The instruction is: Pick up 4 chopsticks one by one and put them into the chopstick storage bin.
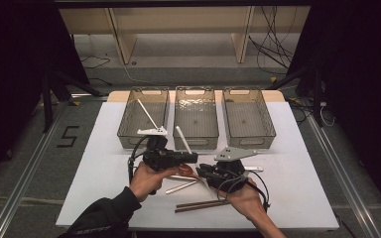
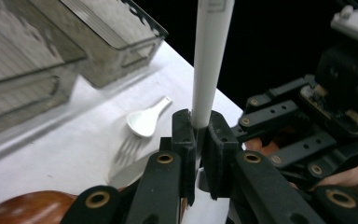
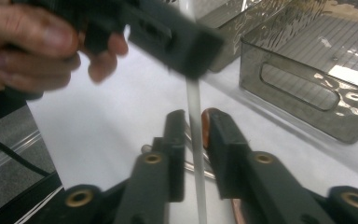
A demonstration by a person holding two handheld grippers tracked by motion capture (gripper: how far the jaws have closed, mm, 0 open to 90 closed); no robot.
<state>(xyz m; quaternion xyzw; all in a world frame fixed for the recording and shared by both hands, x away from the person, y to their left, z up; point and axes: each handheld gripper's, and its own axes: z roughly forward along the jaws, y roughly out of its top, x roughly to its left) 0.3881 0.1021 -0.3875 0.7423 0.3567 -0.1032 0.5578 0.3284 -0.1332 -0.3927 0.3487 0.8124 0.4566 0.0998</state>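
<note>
Three grey bins (image 1: 196,119) sit in a row at the far side of the white table (image 1: 99,163). Left bin (image 1: 144,116) has one white stick (image 1: 148,114) leaning in it; middle and right bin (image 1: 248,116) look bare as far as I can tell. Just in front of the middle bin, the left gripper (image 1: 191,157) is clamped tight on a white rod (image 1: 183,139), which runs up and away toward the bins, tilted. The right gripper (image 3: 193,140) has its jaws a bit apart with the rod between them, pads not pressing. A white spoon (image 2: 144,121) and fork (image 2: 128,148) lie near; brown chopsticks (image 1: 201,204) sit closer to the person.
</note>
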